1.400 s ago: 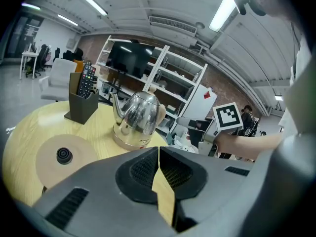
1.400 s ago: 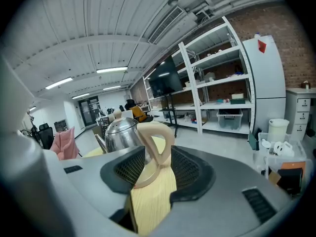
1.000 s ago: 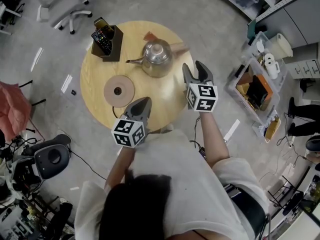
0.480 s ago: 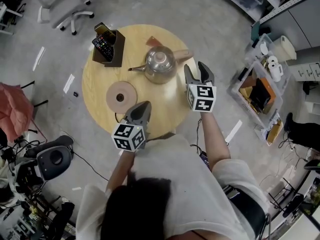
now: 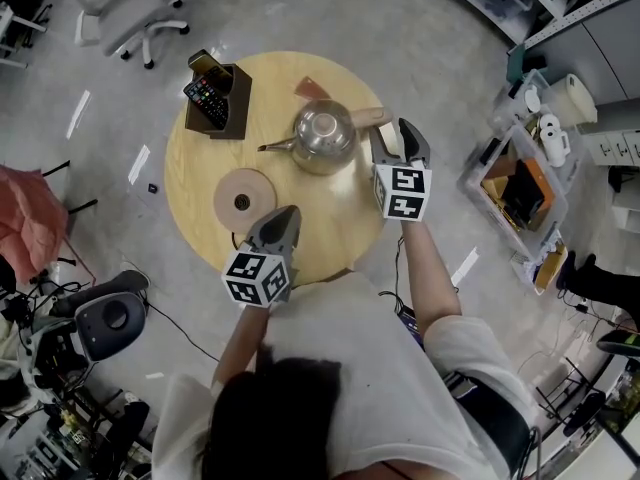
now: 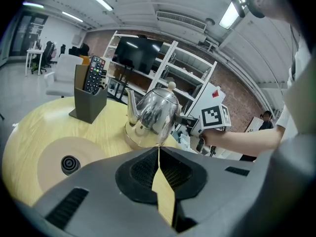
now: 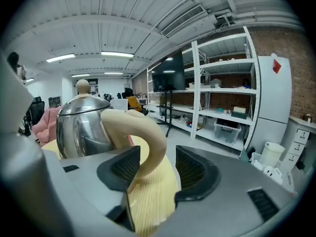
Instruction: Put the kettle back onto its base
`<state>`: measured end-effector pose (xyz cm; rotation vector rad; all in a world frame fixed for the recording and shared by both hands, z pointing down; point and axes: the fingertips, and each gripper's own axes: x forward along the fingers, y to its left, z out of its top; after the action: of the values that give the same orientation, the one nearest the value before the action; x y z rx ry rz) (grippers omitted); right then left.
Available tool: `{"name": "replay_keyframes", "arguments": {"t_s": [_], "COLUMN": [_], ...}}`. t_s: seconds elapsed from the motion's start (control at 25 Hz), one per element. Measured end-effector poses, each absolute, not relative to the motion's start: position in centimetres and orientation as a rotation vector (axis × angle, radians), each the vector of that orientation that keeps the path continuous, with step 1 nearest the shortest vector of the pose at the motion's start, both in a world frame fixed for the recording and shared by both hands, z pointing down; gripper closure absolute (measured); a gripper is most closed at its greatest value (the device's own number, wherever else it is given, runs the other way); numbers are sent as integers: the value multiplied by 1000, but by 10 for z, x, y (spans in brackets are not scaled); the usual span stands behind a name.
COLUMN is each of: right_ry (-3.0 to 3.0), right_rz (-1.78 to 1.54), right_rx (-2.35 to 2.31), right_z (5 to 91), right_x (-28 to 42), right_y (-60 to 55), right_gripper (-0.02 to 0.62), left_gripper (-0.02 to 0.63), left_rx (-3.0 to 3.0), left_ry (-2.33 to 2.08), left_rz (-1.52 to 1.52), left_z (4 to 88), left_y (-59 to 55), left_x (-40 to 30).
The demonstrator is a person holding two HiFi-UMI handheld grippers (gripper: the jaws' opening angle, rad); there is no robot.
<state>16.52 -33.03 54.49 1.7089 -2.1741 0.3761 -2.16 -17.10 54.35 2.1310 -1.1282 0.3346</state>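
The steel kettle stands on the round counter, to the far right of its disc base and not touching it. The step in hand is the grasp. The right gripper has its fingers wide on either side of the cream handle, not yet pinching it, and they have just been opening further. The left gripper hovers near the base, fingers together and empty. The next move, I judge, is to close on the handle, lift, carry the kettle left and nearer, then lower it centred. Compared with 1 second ago, the right gripper has advanced from short of the handle to straddling it.
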Motion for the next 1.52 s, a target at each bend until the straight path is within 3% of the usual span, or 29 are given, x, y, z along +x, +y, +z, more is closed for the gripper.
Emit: {"name": "replay_keyframes", "arguments": {"t_s": [1.52], "right_ry": [-2152], "right_rz": [286], "right_rx": [1711], "right_z": [564], "right_x": [156], "right_y": [-377], "right_gripper": [382], "left_gripper": [577], "left_rx": [2042], "left_ry": [-1177], "left_rz": [318], "left_z": [559], "left_y": [-195], "left_x": [-42]}}
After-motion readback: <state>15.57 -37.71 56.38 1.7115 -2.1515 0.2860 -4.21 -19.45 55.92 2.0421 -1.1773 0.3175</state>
